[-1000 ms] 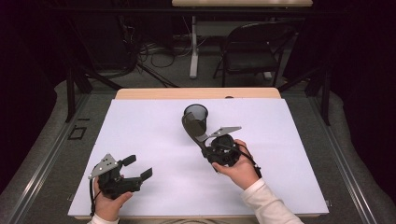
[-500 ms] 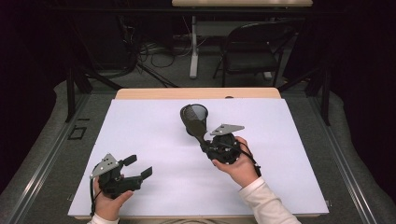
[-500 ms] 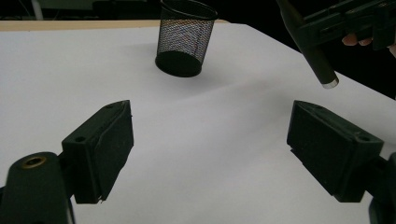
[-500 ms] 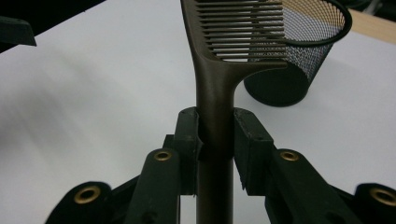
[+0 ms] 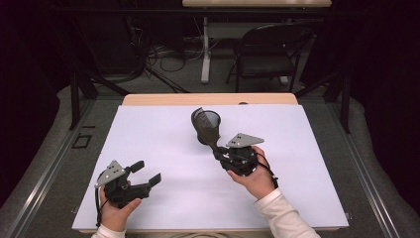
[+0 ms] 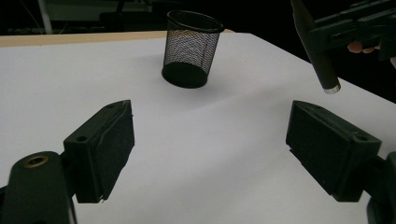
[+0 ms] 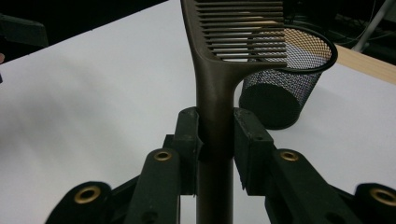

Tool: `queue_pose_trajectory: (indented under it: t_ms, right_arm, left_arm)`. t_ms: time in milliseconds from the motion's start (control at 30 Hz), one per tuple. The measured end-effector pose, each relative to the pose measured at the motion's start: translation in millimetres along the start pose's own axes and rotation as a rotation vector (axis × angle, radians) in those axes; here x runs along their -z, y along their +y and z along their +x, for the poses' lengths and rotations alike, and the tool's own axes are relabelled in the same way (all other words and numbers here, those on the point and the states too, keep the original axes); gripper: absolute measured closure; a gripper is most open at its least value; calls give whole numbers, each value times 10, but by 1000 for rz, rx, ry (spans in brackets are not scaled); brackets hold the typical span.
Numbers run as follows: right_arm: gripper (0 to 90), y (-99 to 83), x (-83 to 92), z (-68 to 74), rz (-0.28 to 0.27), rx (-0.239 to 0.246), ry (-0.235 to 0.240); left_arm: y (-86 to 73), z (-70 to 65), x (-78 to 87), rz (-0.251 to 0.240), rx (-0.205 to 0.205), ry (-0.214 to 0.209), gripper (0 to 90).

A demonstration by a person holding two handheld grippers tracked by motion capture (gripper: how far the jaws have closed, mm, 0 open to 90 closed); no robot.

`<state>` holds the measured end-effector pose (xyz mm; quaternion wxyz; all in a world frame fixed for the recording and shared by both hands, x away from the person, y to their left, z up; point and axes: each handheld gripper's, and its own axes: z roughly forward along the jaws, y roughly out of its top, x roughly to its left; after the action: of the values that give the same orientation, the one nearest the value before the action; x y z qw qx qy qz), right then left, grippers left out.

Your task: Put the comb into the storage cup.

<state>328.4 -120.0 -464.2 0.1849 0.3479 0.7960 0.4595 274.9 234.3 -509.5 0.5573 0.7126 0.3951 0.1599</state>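
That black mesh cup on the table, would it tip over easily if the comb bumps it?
Probably yes. The mesh cup is see-through wire, so likely light, and nothing shows through its wall. It stands taller than its base is wide, so a nudge near the rim from the comb could topple it; lying down, it might roll.

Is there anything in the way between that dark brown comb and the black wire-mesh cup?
Nothing visible. The right gripper clamps the dark brown plastic comb by its handle, teeth end beside the rim of the black mesh cup. The white table around the cup is bare.

Bright, evenly lit white table (image 5: 163,148), dark dim surroundings, soft faint shadows, near foreground slightly blurred
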Motion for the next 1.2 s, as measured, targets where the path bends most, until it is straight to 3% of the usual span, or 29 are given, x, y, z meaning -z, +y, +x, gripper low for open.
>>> queue_pose_trajectory:
  t_ms: [133, 400, 733, 1200]
  right_arm:
    - [726, -14, 15, 2, -15, 6, 0]
    - [727, -25, 54, 24, -42, 32, -20]
    - [726, -28, 86, 72, -69, 68, -37]
    - [726, -34, 91, 116, -85, 94, -49]
  left_arm:
    - [63, -11, -36, 13, -25, -7, 178]
    - [260, -59, -134, 24, -29, -23, 217]
    - [553, -87, -252, 27, -1, -37, 295]
    - [858, -150, -360, 18, 34, -79, 318]
